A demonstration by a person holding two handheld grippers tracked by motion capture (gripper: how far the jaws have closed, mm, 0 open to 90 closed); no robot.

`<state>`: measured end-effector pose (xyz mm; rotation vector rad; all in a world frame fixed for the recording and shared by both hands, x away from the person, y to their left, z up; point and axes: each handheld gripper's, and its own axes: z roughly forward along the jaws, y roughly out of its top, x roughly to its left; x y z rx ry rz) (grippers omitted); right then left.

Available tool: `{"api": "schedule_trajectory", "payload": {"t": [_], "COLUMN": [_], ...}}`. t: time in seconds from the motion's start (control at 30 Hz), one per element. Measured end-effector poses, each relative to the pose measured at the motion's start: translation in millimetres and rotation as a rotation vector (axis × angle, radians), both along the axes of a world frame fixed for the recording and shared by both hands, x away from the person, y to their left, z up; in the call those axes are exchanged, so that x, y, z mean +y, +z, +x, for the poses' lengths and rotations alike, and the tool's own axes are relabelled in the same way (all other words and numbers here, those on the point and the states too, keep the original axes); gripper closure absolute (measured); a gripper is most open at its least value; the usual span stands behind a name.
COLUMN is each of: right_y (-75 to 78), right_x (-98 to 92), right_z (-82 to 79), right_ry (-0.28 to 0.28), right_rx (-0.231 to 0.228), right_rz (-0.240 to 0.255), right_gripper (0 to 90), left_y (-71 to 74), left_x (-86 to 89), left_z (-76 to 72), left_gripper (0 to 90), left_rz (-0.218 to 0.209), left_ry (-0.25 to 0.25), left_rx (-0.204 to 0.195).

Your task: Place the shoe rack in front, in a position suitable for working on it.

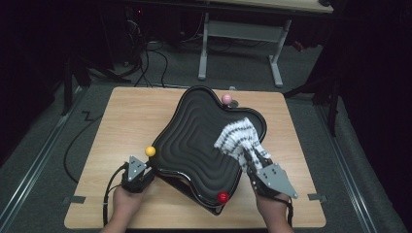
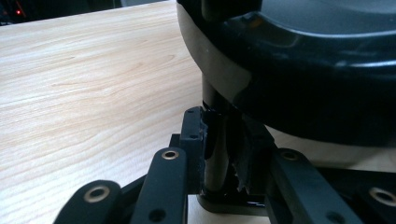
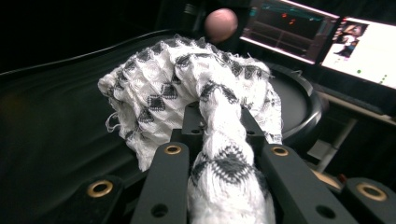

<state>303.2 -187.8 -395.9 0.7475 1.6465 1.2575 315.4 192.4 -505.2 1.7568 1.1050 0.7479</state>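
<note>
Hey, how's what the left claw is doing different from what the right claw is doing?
The left claw is shut on a thin dark post under the black tray's edge; the right claw is shut on a bunched white patterned cloth. The left claw sits below the tray's rim beside the yellow ball; the right claw reaches over the tray, the cloth lying on its ridged surface. Both are shut, each gripping something.

You had no readable writing, label, brand, number or sign anywhere in front of you. The two lit monitor screens [image 3: 327, 42] beyond the black wavy tray [image 3: 56, 140] showed coloured marks and patches too blurred to make out as words. The pale wooden tabletop [image 2: 84, 93] carried wood grain and no print.
</note>
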Motion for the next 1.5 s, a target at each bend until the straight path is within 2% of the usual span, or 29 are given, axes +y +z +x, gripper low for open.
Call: {"api": "schedule_trajectory", "payload": {"t": [0.03, 0.1, 0.13, 0.2, 0.23, 0.27, 0.3, 0.37, 0.43, 0.47, 0.6, 0.63, 0.7, 0.73, 0.77, 0.8, 0.9, 0.97, 1.0, 1.03, 1.1, 1.13, 1.2, 1.27, 1.33, 1.4, 1.43, 1.5], "right_y": [5.5, 15.5, 15.5, 16.9, 15.3, 12.7, 5.9, 3.2, -5.7, -13.3, -27.7, -27.7, -35.4, -35.4, -37.2, -39.0, -40.2, -38.4, -36.1, -28.7, -25.1, -13.2, -9.0, 7.2, 10.3, 17.7, 20.1, 21.2], "right_x": [0.6, -1.4, -1.4, -3.9, -4.5, -4.1, -1.8, -0.2, 4.7, 7.1, 8.7, 8.7, 10.0, 10.0, 10.4, 11.5, 14.4, 14.6, 13.9, 10.3, 8.0, 1.2, -1.0, -10.0, -12.1, -17.7, -19.3, -19.6], "right_z": [9.3, 30.6, 30.6, 41.3, 43.9, 43.9, 36.7, 32.5, 17.3, 2.7, -21.1, -21.1, -33.8, -33.8, -36.3, -38.6, -41.3, -38.6, -35.0, -23.1, -17.3, 1.5, 7.8, 32.9, 37.7, 49.7, 53.2, 56.1], "right_ry": [-0.022, -0.083, -0.083, -0.091, -0.083, -0.072, -0.039, -0.022, 0.038, 0.098, 0.197, 0.197, 0.246, 0.246, 0.256, 0.264, 0.266, 0.252, 0.233, 0.194, 0.183, 0.131, 0.111, 0.031, 0.015, -0.019, -0.025, -0.028], "right_rx": [-0.001, -0.007, -0.007, 0.01, 0.021, 0.032, 0.039, 0.04, 0.058, 0.082, 0.112, 0.112, 0.118, 0.118, 0.118, 0.117, 0.109, 0.099, 0.092, 0.08, 0.078, 0.06, 0.055, 0.036, 0.033, 0.028, 0.027, 0.037], "right_rz": [0.009, 0.028, 0.028, 0.035, 0.037, 0.034, 0.024, 0.019, -0.005, -0.014, -0.016, -0.016, -0.028, -0.028, -0.031, -0.033, -0.053, -0.069, -0.079, -0.089, -0.086, -0.076, -0.074, -0.053, -0.046, -0.024, -0.02, -0.009], "right_gripper": [78.8, 78.9, 78.9, 79.1, 79.3, 79.3, 79.5, 79.5, 79.5, 79.6, 79.7, 79.7, 79.7, 79.7, 79.7, 79.7, 79.8, 79.7, 79.7, 79.5, 79.4, 79.1, 79.0, 78.9, 78.8, 78.8, 78.9, 79.1], "left_y": [-0.4, 0.1, 0.1, -0.2, -0.3, 0.1, 0.5, 0.4, 0.5, 0.5, 0.5, 0.5, 0.4, 0.4, 0.0, 0.2, 0.1, 0.2, -0.3, -0.2, -0.2, -0.3, -0.7, -1.2, -1.2, -0.6, -1.1, -1.2], "left_x": [-0.5, 0.1, 0.1, 1.1, -0.3, 0.5, 0.5, 0.3, -0.1, -1.0, -1.2, -1.2, -1.2, -1.2, -2.9, -1.4, -1.5, -1.4, -3.4, -3.9, -4.0, -4.0, -3.5, -2.5, -2.0, 0.2, -1.5, -1.4], "left_z": [-2.3, -3.2, -3.2, -4.1, -5.3, -5.3, -5.9, -6.3, -6.8, -7.4, -7.4, -7.4, -7.3, -7.3, -7.9, -7.1, -6.5, -5.9, -6.4, -6.1, -5.7, -5.4, -4.2, -2.2, -1.1, 1.3, 1.3, 2.3], "left_gripper": [75.0, 75.0, 75.0, 75.0, 75.0, 74.9, 74.9, 74.9, 74.9, 74.9, 74.8, 74.8, 74.8, 74.8, 74.8, 74.8, 74.8, 74.8, 74.8, 74.8, 74.8, 74.8, 74.8, 74.8, 74.7, 74.7, 74.7, 74.7], "left_rz": [-0.014, -0.002, -0.002, 0.009, -0.007, 0.011, 0.015, 0.013, 0.014, 0.013, 0.011, 0.011, 0.011, 0.011, -0.012, 0.009, 0.008, 0.011, -0.014, -0.013, -0.013, -0.013, -0.015, -0.018, -0.019, 0.01, -0.017, -0.018], "left_ry": [-0.002, -0.004, -0.004, -0.016, -0.017, -0.021, -0.025, -0.027, -0.027, -0.026, -0.025, -0.025, -0.023, -0.023, -0.02, -0.022, -0.02, -0.021, -0.017, -0.015, -0.013, -0.013, -0.014, -0.011, -0.009, -0.011, -0.006, -0.003], "left_rx": [0.006, 0.002, 0.002, -0.004, 0.0, -0.005, -0.001, 0.0, 0.0, 0.002, 0.004, 0.004, 0.003, 0.003, 0.009, 0.002, 0.001, 0.002, 0.007, 0.007, 0.006, 0.006, 0.004, 0.0, 0.0, -0.006, 0.0, -0.001]}}
